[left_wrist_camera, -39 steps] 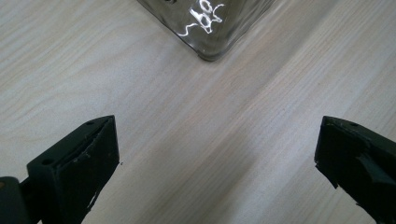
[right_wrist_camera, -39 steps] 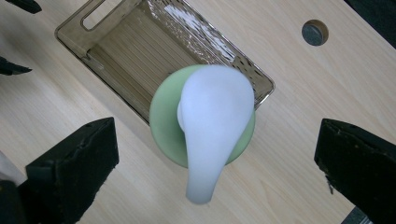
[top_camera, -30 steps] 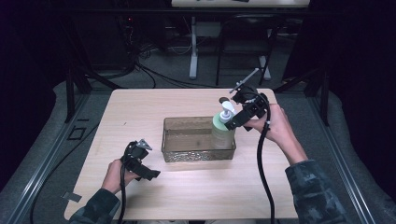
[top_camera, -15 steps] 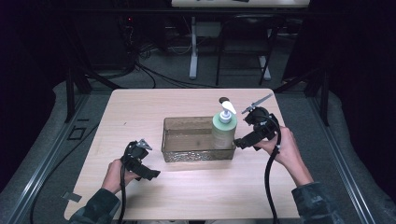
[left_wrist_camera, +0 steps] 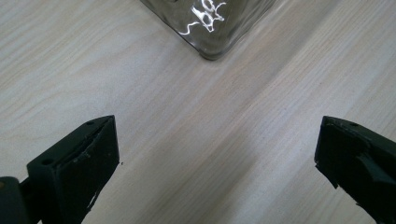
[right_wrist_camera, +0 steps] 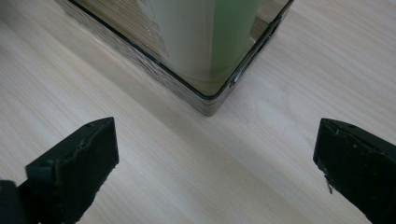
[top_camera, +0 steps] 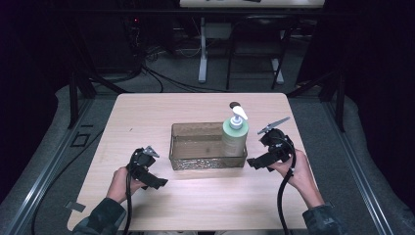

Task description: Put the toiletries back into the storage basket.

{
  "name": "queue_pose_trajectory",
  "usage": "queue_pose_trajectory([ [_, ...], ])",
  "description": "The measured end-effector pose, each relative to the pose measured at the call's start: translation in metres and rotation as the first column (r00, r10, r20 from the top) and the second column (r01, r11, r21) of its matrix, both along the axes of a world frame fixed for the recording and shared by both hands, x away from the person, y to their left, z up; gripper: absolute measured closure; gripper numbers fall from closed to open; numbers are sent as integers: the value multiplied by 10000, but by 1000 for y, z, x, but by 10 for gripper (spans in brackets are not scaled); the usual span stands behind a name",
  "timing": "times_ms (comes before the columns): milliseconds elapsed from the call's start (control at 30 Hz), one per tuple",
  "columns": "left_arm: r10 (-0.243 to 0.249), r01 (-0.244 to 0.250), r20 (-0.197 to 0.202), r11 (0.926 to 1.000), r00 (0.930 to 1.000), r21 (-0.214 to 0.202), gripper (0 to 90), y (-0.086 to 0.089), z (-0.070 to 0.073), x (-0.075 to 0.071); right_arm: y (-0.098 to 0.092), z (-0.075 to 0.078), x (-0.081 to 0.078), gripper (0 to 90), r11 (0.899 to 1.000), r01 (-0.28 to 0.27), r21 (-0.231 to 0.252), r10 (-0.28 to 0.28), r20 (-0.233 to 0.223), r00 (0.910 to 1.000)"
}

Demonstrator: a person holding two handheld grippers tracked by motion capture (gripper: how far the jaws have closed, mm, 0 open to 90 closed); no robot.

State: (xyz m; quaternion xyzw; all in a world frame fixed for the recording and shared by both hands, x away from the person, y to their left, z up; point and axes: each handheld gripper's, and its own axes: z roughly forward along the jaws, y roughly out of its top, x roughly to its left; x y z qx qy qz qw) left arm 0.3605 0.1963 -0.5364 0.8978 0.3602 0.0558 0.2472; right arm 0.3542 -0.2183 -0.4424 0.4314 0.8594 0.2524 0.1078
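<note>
Placement looks done: soap bottle [top_camera: 235,135] upright in tray [top_camera: 195,162], right gripper [top_camera: 258,163] and left gripper [top_camera: 155,182] both spread, empty.

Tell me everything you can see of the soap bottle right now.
The soap bottle is a pale green cylinder, plastic by its look, with a white pump head on top. It stands upright inside the right end of the clear, brownish rectangular tray, near the middle of the table. The right gripper view shows its lower body through the tray's corner, with a pale label on one side. Nothing grips it: the right gripper is open beside the tray, apart from the bottle.
</note>
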Motion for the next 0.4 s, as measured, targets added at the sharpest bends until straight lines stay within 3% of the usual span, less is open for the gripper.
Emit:
queue_pose_trajectory([
  [133, 7, -7, -31, 10000, 10000, 27, 0, 0, -1, 1, -7, -15, -4, 0, 9989, 254, 381, -255, 25, 9997],
  [167, 10, -10, -40, 10000, 10000, -6, 0, 0, -1, 1, -7, -18, -3, 0, 9996, 232, 166, -231, -28, 9997],
  [400, -30, 30, -79, 10000, 10000, -1, 0, 0, -2, 3, -12, -23, -3, 0, 9992, 273, 275, -272, -42, 9996],
])
